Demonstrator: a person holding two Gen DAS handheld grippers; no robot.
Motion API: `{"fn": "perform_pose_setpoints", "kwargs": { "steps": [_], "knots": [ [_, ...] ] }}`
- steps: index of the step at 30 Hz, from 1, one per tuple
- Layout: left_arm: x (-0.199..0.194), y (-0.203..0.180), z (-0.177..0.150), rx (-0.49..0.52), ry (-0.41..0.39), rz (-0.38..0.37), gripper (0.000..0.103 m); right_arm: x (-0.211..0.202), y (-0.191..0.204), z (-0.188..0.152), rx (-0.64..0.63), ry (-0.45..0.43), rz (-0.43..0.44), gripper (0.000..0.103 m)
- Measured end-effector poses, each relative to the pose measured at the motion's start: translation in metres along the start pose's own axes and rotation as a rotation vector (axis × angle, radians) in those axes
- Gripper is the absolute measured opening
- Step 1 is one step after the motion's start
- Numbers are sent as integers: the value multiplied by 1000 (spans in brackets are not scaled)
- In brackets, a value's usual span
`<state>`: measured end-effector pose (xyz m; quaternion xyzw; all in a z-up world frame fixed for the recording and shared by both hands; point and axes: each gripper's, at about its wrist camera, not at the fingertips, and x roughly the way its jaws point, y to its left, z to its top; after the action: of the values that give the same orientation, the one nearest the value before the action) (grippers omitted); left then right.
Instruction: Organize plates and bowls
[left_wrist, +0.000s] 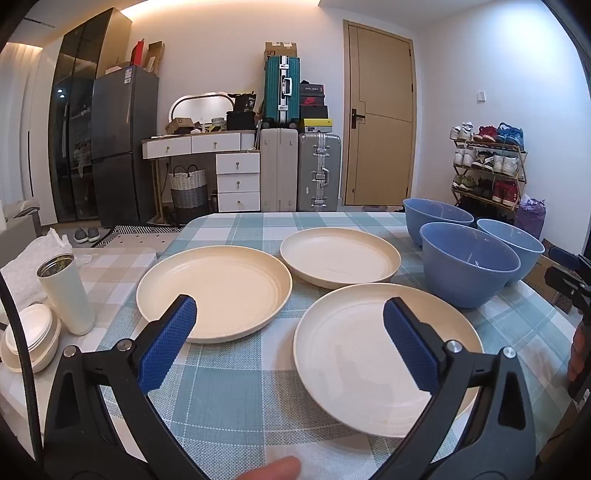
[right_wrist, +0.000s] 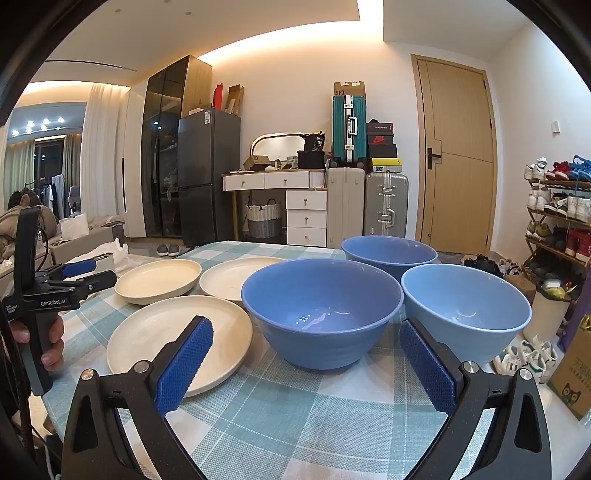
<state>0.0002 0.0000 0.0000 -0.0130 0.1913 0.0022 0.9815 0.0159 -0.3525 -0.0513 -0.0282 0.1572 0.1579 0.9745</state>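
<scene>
Three cream plates lie apart on the checked tablecloth: one at the left, one further back, one nearest. Three blue bowls stand upright to their right: a near one, a far one, a right one. My left gripper hangs open above the cloth, between the left and nearest plates, holding nothing. In the right wrist view my right gripper is open and empty just in front of the near bowl, with the right bowl and far bowl beyond.
A white tumbler and stacked small white dishes stand off the table's left side. The table's right edge drops to a shoe rack and a paper bag. A hand holds the left gripper's handle.
</scene>
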Motion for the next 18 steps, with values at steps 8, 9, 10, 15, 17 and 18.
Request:
{"fn": "perform_pose_setpoints", "kwargs": {
  "steps": [8, 9, 10, 15, 17, 18],
  "knots": [
    [4, -2, 0, 2, 1, 0, 100, 0, 0, 0, 0, -1, 0, 103],
    [0, 0, 0, -2, -5, 0, 100, 0, 0, 0, 0, -1, 0, 103],
    [0, 0, 0, -2, -5, 0, 100, 0, 0, 0, 0, -2, 0, 103],
    [0, 0, 0, -2, -4, -1, 100, 0, 0, 0, 1, -2, 0, 103],
    [0, 0, 0, -2, -5, 0, 100, 0, 0, 0, 1, -2, 0, 103],
    [0, 0, 0, -2, -4, -1, 100, 0, 0, 0, 0, -2, 0, 103]
  ]
}}
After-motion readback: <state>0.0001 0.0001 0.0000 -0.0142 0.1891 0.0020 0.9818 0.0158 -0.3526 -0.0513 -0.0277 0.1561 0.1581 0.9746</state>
